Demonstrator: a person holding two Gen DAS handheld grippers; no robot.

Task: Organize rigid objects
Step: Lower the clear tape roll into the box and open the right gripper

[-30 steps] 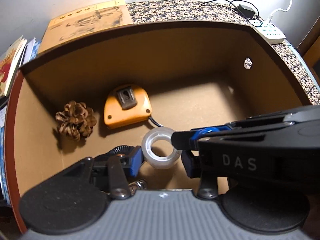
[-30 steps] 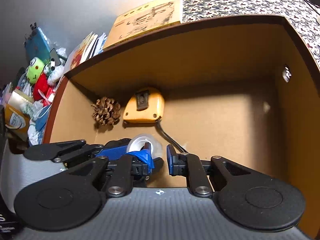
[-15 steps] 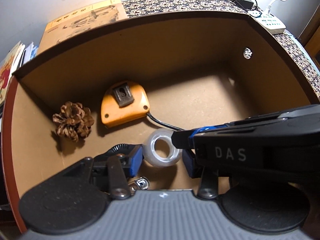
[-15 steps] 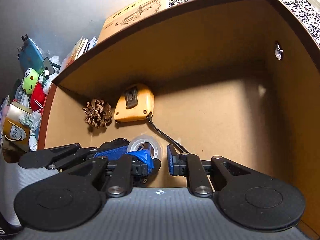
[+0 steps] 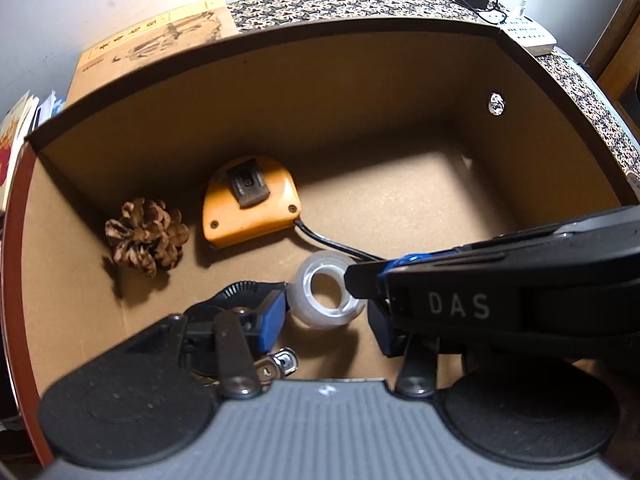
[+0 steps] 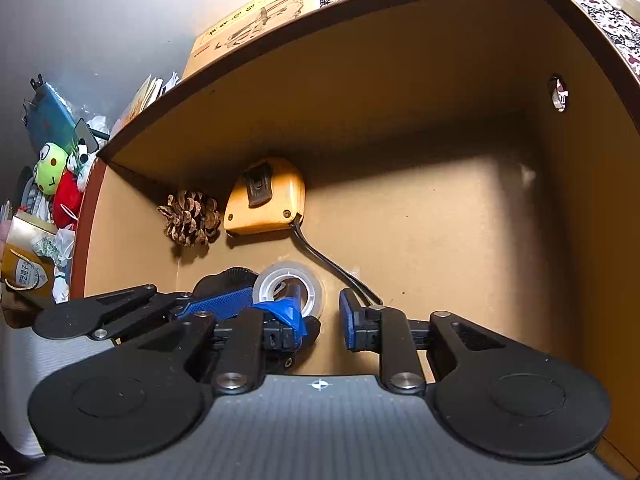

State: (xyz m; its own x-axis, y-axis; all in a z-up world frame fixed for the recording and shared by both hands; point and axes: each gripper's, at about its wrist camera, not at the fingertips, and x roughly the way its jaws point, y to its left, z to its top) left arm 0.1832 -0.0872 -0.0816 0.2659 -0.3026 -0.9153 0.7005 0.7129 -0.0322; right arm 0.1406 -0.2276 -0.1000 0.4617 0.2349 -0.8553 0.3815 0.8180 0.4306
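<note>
Pinecone (image 5: 146,236) sits at the left of the box floor (image 5: 400,208), the orange tape measure (image 5: 250,200) just beside it on the right. Nearer you, the clear tape roll (image 5: 326,296) rests on the floor between your left gripper (image 5: 326,320) fingers, which stand apart around it. Your right gripper (image 6: 322,318) also gapes, one fingertip reaching into the roll's hole.

Open box floor (image 5: 420,208) right of tape measure (image 5: 250,200)
</note>
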